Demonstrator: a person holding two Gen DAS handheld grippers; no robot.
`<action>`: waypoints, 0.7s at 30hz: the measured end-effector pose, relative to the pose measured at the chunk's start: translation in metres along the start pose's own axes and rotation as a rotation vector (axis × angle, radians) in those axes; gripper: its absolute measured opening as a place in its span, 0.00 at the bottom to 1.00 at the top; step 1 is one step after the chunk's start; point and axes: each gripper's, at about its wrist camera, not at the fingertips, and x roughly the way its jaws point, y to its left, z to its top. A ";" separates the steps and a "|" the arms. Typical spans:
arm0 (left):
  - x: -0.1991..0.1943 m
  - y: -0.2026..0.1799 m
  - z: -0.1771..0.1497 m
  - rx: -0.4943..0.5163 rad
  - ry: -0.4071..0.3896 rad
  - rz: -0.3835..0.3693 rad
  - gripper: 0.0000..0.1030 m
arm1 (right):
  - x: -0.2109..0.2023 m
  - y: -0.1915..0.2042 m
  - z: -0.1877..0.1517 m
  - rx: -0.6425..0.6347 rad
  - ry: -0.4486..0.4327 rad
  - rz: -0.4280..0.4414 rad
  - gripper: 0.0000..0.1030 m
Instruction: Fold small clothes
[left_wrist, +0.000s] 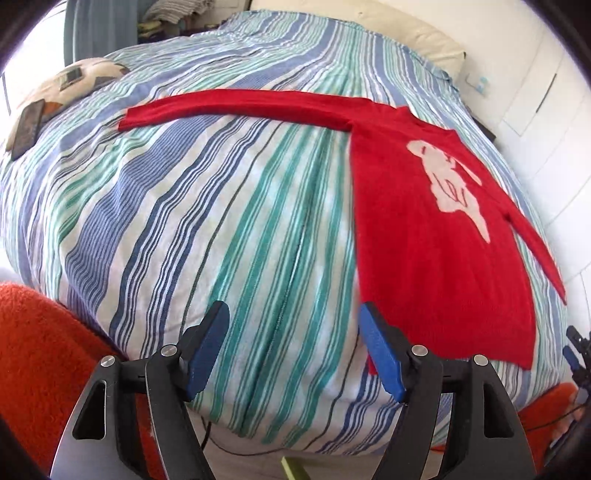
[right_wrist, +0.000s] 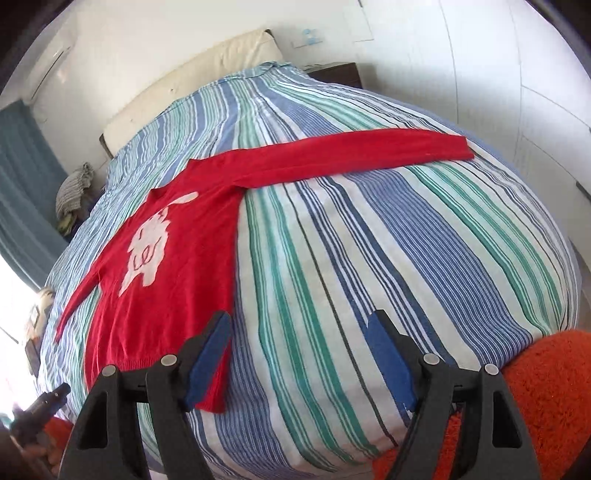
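A red long-sleeved sweater (left_wrist: 436, 236) with a pale pink figure on its front lies flat on the striped bedcover (left_wrist: 236, 221). One sleeve (left_wrist: 236, 107) stretches out sideways; the other sleeve (left_wrist: 535, 251) lies along the body. In the right wrist view the sweater (right_wrist: 177, 273) lies at the left, with its long sleeve (right_wrist: 354, 151) reaching right. My left gripper (left_wrist: 295, 350) is open and empty above the bed's near edge, just left of the sweater's hem. My right gripper (right_wrist: 299, 358) is open and empty, with its left finger (right_wrist: 207, 362) over the hem corner.
A cream headboard (right_wrist: 192, 81) stands at the far end. A patterned cushion (left_wrist: 66, 88) with a dark flat object lies at the far left. An orange fluffy rug (left_wrist: 40, 354) is beside the bed. White wardrobe doors (right_wrist: 517, 74) stand on the right. A grey cloth heap (right_wrist: 74, 188) lies by the curtain.
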 end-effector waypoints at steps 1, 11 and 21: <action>0.006 0.001 0.004 -0.010 0.000 -0.001 0.73 | 0.000 -0.003 0.001 0.016 -0.001 -0.003 0.74; 0.060 0.007 0.054 -0.009 0.020 0.036 0.78 | 0.019 -0.009 0.001 0.025 0.037 -0.032 0.74; 0.078 -0.003 0.101 0.056 -0.117 0.077 0.79 | 0.034 -0.015 -0.003 0.042 0.084 -0.058 0.74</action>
